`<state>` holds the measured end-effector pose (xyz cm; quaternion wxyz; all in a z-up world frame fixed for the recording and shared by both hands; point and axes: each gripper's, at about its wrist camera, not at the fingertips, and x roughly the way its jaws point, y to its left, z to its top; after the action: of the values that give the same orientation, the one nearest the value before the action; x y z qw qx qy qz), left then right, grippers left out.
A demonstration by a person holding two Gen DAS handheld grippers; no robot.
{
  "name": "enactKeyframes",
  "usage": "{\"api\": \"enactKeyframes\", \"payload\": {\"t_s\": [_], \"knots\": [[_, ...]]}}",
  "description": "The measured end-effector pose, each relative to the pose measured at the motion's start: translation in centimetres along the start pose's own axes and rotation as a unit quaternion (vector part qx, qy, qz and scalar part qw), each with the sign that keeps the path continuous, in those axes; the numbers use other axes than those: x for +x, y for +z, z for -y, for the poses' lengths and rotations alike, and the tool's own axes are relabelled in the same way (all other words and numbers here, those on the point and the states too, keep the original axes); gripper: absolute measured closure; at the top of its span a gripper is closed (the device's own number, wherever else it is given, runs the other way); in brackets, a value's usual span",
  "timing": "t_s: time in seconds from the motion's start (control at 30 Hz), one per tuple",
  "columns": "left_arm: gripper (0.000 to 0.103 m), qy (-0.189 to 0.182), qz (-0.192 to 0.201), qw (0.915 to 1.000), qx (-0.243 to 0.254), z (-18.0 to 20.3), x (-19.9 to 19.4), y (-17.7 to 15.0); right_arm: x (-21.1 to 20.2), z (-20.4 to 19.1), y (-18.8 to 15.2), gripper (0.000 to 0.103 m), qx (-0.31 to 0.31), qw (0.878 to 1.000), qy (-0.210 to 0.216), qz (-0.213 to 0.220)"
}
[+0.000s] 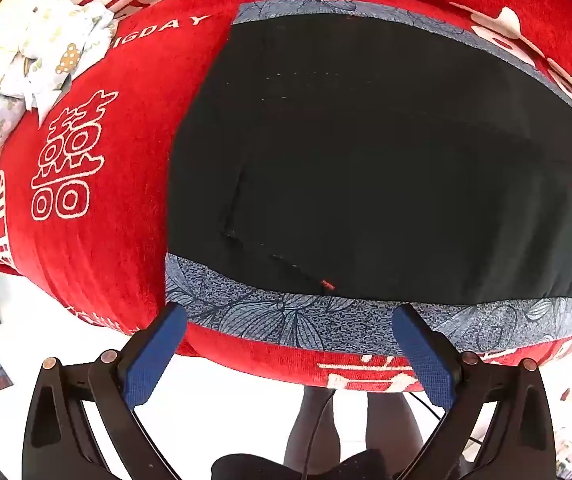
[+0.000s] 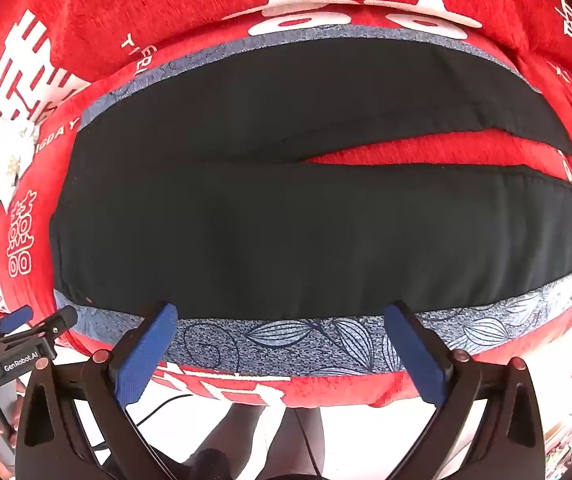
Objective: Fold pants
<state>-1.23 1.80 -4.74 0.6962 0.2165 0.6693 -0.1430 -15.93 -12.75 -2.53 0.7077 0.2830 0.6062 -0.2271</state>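
Black pants (image 2: 305,232) lie flat on a blue-grey leaf-patterned cloth (image 2: 286,340), waist to the left, two legs spread apart to the right. The left wrist view shows the waist and seat part of the pants (image 1: 365,180) with a back pocket. My left gripper (image 1: 289,320) is open and empty, hovering over the near edge of the cloth by the waist; it also shows in the right wrist view (image 2: 40,318). My right gripper (image 2: 282,316) is open and empty, over the near edge of the near leg.
The cloth lies on a red blanket (image 1: 98,240) with white characters, over a raised surface. A crumpled white floral fabric (image 1: 26,64) sits at the far left. White floor (image 1: 226,408) and the person's dark-clad legs (image 1: 313,432) are below the near edge.
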Motion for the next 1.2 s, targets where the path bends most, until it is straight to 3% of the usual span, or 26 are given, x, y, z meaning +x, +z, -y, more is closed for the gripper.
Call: {"api": "enactKeyframes", "payload": {"t_s": [0.3,1.2], "knots": [[0.000,0.018,0.001,0.9998,0.009,0.8,0.1,0.0,0.7,3.0,0.0,0.000,0.009,1.000,0.007,-0.004],[0.000,0.013,-0.010,0.9998,0.009,1.7,0.7,0.0,0.4,2.9,-0.4,0.000,-0.010,1.000,0.011,0.016]]}}
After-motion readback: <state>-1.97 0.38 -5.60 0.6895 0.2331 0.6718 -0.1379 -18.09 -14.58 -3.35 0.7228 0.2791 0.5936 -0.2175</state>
